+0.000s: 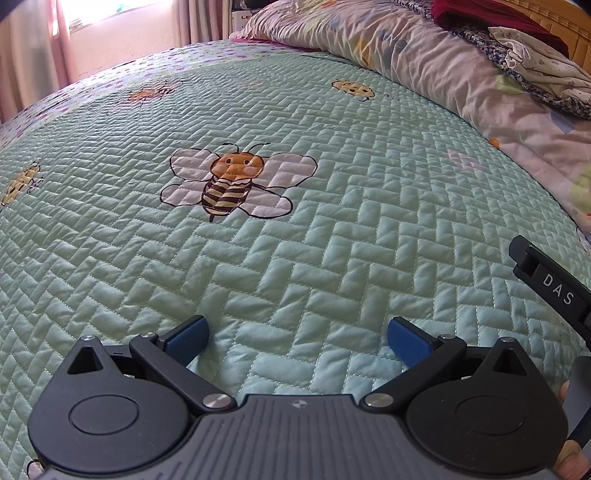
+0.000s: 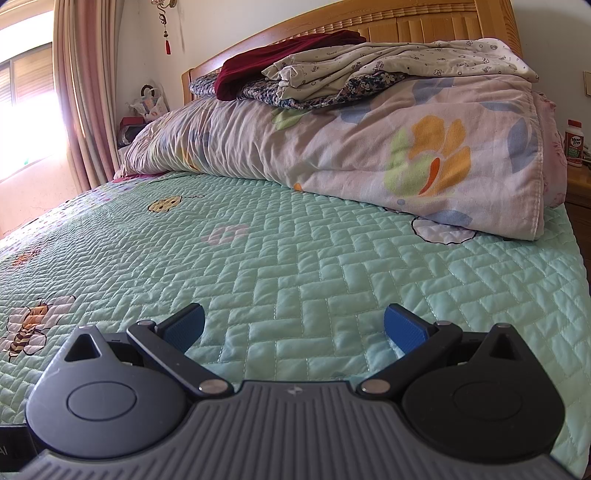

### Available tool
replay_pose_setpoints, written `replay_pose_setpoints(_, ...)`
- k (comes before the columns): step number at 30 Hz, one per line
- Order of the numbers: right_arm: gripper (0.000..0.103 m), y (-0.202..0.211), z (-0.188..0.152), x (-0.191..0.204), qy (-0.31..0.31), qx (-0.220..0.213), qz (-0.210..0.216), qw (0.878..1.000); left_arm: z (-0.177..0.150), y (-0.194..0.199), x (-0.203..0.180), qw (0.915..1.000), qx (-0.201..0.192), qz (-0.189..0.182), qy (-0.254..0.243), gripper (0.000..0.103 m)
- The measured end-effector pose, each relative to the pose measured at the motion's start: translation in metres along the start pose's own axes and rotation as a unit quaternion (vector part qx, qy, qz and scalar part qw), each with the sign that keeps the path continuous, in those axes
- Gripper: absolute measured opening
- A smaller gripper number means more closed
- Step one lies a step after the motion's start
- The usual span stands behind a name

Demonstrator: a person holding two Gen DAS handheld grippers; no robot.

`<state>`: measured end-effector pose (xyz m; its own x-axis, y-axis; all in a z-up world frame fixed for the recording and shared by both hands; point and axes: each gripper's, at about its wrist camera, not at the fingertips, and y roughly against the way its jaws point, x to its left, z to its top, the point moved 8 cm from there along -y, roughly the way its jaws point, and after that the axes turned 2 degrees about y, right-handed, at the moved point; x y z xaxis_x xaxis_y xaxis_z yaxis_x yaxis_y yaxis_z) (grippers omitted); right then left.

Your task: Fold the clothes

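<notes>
Several loose clothes lie heaped on a rolled floral duvet (image 2: 369,147) at the head of the bed: a white dotted garment (image 2: 388,62), a dark blue floral one (image 2: 332,90) and a maroon one (image 2: 280,51). In the left wrist view the same white garment (image 1: 543,66) and maroon garment (image 1: 491,18) sit at the top right. My left gripper (image 1: 297,341) hovers open over the green quilted bedspread (image 1: 295,240), with nothing between its blue pads. My right gripper (image 2: 293,328) is likewise open over the bedspread (image 2: 332,266), well short of the pile.
A wooden headboard (image 2: 424,18) stands behind the pile. A nightstand with a supplement bottle (image 2: 574,144) is at the far right. Curtains (image 2: 85,92) and a bright window lie to the left. The other gripper's black body (image 1: 550,288) shows at the left view's right edge.
</notes>
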<state>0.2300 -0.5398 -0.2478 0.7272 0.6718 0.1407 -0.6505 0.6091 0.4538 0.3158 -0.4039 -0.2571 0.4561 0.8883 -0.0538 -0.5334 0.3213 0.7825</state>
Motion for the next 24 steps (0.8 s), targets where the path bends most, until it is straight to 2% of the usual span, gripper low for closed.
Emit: replay_pose_setpoints(24,0.103,-0.0006,0.0004,-0.0003,-0.002,-0.001,0.000,1.000,-0.0013,0.0012,0.0004,1.0000,-0.001,-0.004,-0.005,0.103)
